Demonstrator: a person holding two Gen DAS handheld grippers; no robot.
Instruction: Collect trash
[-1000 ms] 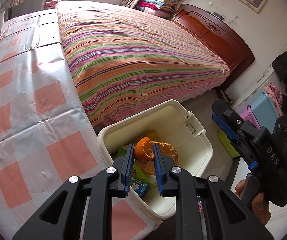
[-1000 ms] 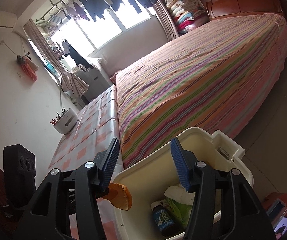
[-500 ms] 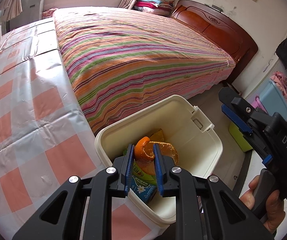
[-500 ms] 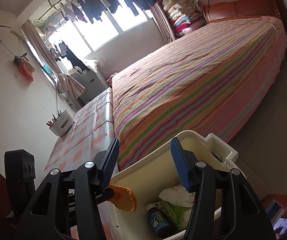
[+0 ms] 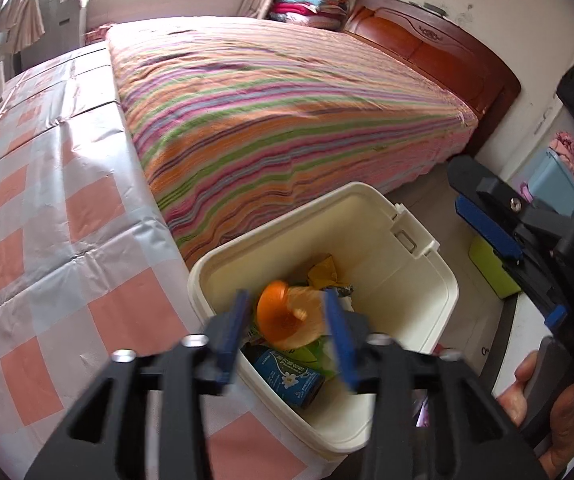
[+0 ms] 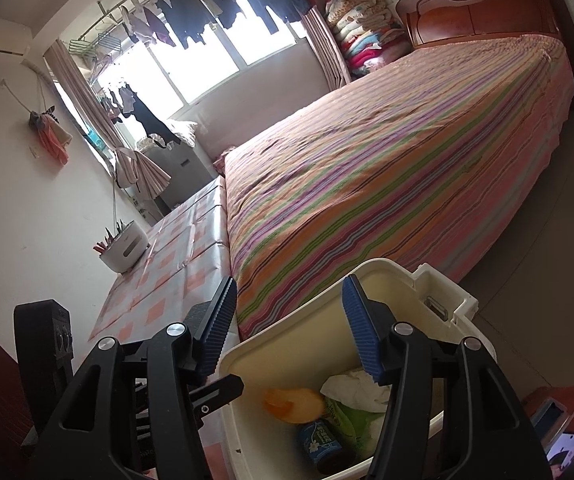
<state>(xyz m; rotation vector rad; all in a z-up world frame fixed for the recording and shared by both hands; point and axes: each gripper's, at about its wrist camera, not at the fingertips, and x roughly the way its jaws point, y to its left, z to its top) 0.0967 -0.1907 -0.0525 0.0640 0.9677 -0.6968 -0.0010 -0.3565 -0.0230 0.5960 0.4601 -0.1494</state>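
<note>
A cream plastic bin (image 5: 419, 292) stands at the edge of the checked table, beside the bed. My left gripper (image 5: 287, 338) hovers over it with its jaws opening. A blurred orange peel (image 5: 283, 316) lies between them, free of both pads, just above the trash. In the right wrist view the orange peel (image 6: 293, 400) sits in the bin (image 6: 287, 344) next to a white tissue (image 6: 355, 384) and a blue packet (image 6: 319, 444). My right gripper (image 6: 289, 328) stands open and empty over the bin's near rim. The right gripper also shows at the right of the left wrist view (image 5: 487, 224), held by a hand (image 5: 559, 420).
The pink-checked tablecloth (image 5: 47, 240) runs along the left, with a white holder (image 6: 123, 248) at its far end. A striped bed (image 5: 287, 120) with a wooden headboard (image 5: 439, 52) lies behind the bin. A green box (image 5: 491, 272) and a blue box (image 5: 555, 180) stand on the floor at right.
The left jaws have spread apart and let go of the orange peel, which has dropped into the bin. The left view has tipped a little. The right gripper has kept still.
</note>
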